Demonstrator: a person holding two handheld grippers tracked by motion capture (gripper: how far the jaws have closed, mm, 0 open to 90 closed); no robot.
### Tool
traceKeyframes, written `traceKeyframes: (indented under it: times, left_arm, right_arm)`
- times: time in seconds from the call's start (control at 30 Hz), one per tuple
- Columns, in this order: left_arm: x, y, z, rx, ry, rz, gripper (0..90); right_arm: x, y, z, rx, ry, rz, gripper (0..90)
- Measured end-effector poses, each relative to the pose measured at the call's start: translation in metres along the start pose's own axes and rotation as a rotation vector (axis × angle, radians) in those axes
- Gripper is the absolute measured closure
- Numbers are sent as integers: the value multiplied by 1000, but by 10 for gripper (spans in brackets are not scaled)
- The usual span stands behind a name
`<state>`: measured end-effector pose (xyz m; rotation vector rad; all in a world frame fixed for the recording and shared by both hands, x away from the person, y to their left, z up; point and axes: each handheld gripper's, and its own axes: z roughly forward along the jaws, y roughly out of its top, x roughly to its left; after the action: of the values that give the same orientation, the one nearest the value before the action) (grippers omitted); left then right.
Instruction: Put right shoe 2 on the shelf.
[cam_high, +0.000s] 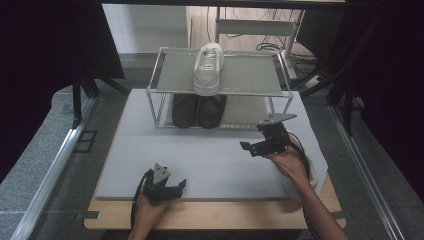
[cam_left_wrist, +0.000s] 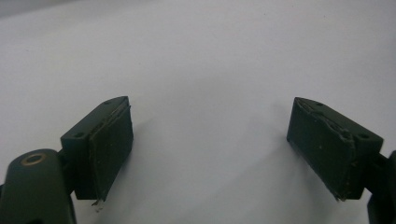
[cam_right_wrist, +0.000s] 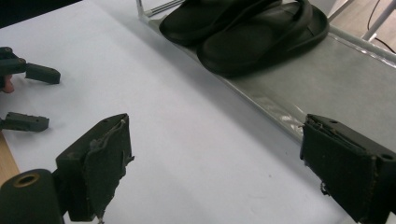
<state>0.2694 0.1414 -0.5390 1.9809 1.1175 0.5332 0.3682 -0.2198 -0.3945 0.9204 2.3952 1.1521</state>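
Observation:
A white sneaker (cam_high: 208, 67) stands on the top shelf of a metal two-tier rack (cam_high: 260, 93), toe toward me. A pair of black sandals (cam_high: 197, 110) (cam_right_wrist: 247, 28) sits on the lower shelf (cam_right_wrist: 336, 79). My left gripper (cam_high: 179, 187) (cam_left_wrist: 210, 107) is open, low over the white mat (cam_high: 200, 160) near its front edge, with nothing between its jaws. My right gripper (cam_high: 248, 148) (cam_right_wrist: 217, 123) is open too, above the mat in front of the rack's right half, pointing left, and holds nothing. The left gripper (cam_right_wrist: 28, 74) also appears at the left of the right gripper view.
A white rounded object (cam_high: 314, 167) lies at the mat's right edge, partly hidden by the right forearm. The mat covers a wooden table (cam_high: 225, 215). Metal rails run along both sides of the table, and dark curtains hang at left and right.

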Motion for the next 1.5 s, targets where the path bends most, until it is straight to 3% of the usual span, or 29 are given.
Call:
traceKeyframes:
  times: [0.63, 0.77, 0.93, 1.2, 1.5]
  left_arm:
    - [0, 0, 0, -3, 1, -4, 147]
    - [0, 0, 0, -3, 1, -1, 147]
    - [0, 0, 0, -3, 1, -1, 147]
    - [0, 0, 0, 0, 1, -2, 147]
    - [0, 0, 0, 0, 1, 0, 146]
  right_arm:
    - [-22, -34, -37, 4, -62, 129, 57]
    - [-26, -40, -45, 24, -106, 125, 55]
    - [-32, -49, -55, 43, -153, 135, 141]
    - [-45, -63, -73, 61, -210, 171, 177]
    - [-58, -82, -95, 80, -260, 244, 216]
